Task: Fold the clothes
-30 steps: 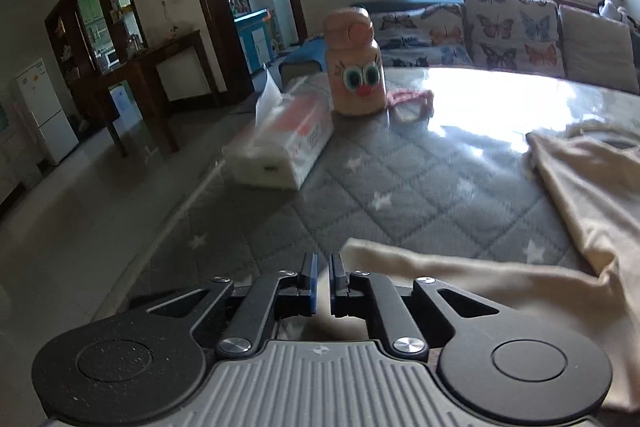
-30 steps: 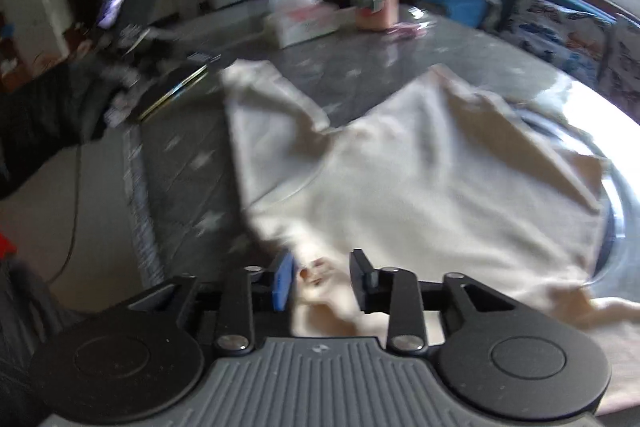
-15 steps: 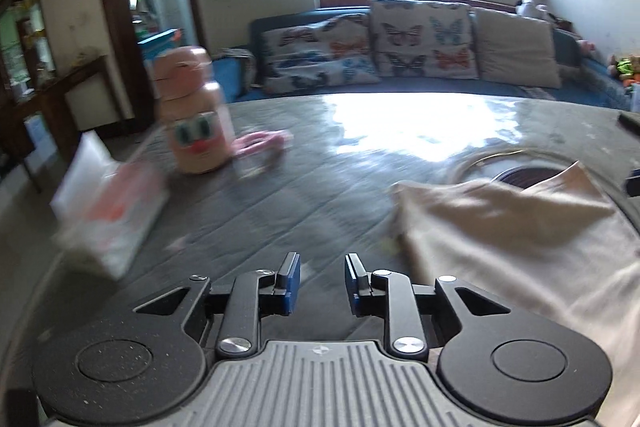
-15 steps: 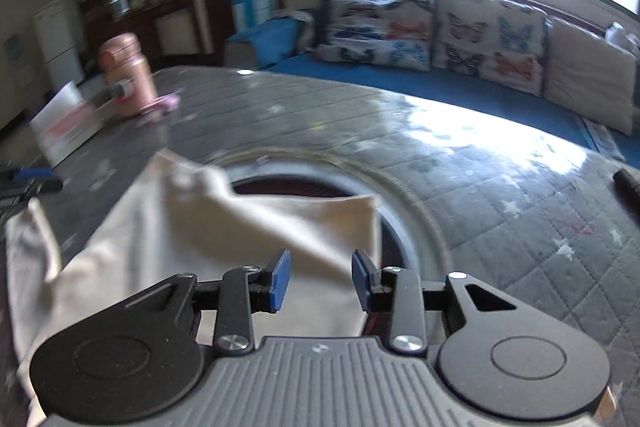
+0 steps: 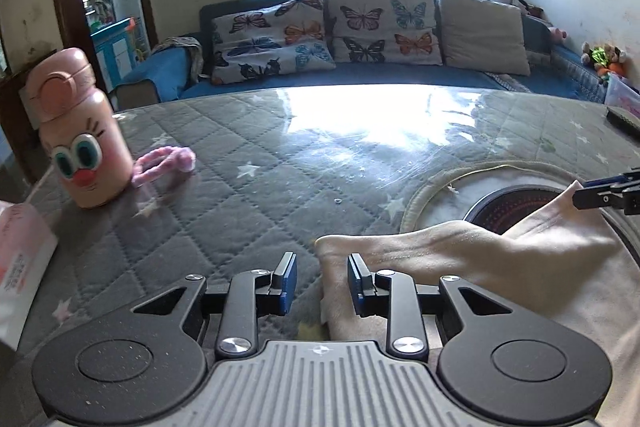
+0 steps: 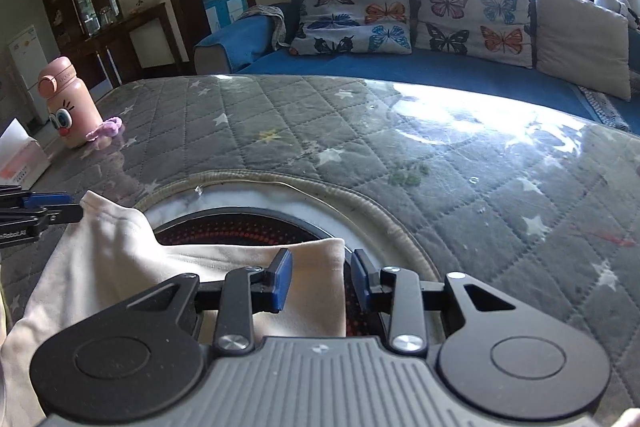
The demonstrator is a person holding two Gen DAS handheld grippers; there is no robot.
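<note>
Soft cream garment (image 5: 480,251), apparently folded, on quilted tablecloth (image 5: 248,163).

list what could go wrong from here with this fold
1. The left gripper and right gripper each straddle only a corner of the cream garment; their jaws have just been closing but are not yet pinching, so a corner may slip out.
2. The garment lies over the dark round inset and could catch on its rim.
</note>
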